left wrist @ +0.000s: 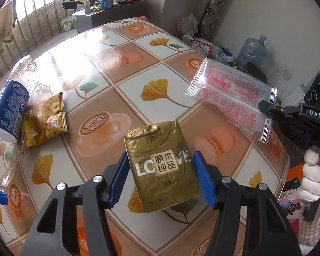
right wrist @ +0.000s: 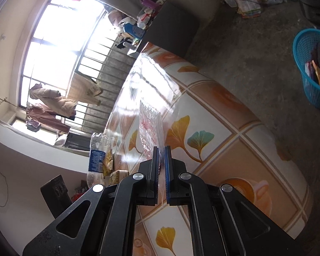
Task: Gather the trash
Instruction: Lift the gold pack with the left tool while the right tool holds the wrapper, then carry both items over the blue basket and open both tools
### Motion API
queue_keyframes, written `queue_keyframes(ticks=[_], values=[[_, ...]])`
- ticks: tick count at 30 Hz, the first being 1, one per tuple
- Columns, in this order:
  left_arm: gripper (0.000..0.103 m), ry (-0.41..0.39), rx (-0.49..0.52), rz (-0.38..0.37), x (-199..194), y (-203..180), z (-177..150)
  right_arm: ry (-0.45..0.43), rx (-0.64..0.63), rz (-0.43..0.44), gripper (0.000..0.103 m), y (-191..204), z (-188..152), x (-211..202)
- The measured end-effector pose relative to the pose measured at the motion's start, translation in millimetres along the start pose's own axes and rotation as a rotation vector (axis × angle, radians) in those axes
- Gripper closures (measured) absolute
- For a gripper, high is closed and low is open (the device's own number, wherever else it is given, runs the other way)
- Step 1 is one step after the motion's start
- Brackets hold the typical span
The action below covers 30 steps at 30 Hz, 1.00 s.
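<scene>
Left gripper (left wrist: pixel 160 178) spread wide, blue ribbed pads (left wrist: pixel 204 181) either side of a gold foil tissue pack (left wrist: pixel 160 168), crinkled and rectangular, raised off the table (left wrist: pixel 121 64) between the fingers; left pad against its edge, right pad just clear, so a firm pinch cannot be told. Printed on the pack: "LO" and "VE" in white, a cream square with "原本纯品", handwriting-style characters near its torn top. Beyond and to the right of those fingertips, right gripper (left wrist: pixel 264 106) stamped "DAS", pressed shut on the crimped, saw-toothed end of a clear plastic wrapper (left wrist: pixel 230 93) with pink print too blurred to read. Left of the fingers, lying flat: glossy yellow snack bag (left wrist: pixel 44 119) and a clear ribbed bottle (left wrist: pixel 6 115), blue label, blue cap. Glossy tablecloth, ginkgo leaves, latte cups, macarons. From the right wrist, blue mesh basket (right wrist: pixel 309 68) on the concrete floor, far right of the fingers.
</scene>
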<state>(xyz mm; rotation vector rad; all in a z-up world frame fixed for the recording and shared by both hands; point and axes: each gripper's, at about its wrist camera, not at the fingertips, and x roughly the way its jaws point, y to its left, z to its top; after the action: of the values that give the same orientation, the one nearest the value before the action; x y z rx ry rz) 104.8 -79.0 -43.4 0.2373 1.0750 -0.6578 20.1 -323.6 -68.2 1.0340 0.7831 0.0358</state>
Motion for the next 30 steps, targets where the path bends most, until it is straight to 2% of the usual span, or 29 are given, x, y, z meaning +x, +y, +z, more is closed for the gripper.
queue_keyframes(ticks=[4, 7, 14, 19, 22, 25, 27, 28, 29, 30], values=[[0.044, -0.025, 0.053, -0.04, -5, -23, 23, -0.104, 0.044, 0.007, 0.099, -21, 15, -34], [0.044, -0.055, 0.104, -0.123, -6, -54, 50, -0.198, 0.091, 0.002, 0.099, -43, 24, -65], [0.044, -0.082, 0.272, -0.34, 17, -177, 124, -0.415, 0.228, -0.08, 0.099, -105, 37, -136], [0.044, 0.049, 0.334, -0.482, 77, -276, 170, -0.519, 0.349, -0.142, 0.099, -155, 47, -158], [0.043, 0.167, 0.297, -0.563, 125, -321, 190, -0.544, 0.43, -0.193, 0.099, -188, 63, -157], [0.042, 0.222, 0.274, -0.576, 168, -357, 202, -0.558, 0.485, -0.254, 0.099, -224, 84, -150], [0.032, 0.235, 0.284, -0.571, 197, -377, 208, -0.564, 0.548, -0.309, 0.092, -255, 94, -139], [0.029, 0.239, 0.282, -0.555, 211, -383, 209, -0.56, 0.579, -0.325, 0.088, -271, 99, -131], [0.029, 0.239, 0.273, -0.534, 223, -385, 210, -0.527, 0.607, -0.355, 0.073, -289, 104, -120], [0.029, 0.247, 0.266, -0.504, 234, -387, 211, -0.486, 0.652, -0.415, 0.069, -305, 106, -111]])
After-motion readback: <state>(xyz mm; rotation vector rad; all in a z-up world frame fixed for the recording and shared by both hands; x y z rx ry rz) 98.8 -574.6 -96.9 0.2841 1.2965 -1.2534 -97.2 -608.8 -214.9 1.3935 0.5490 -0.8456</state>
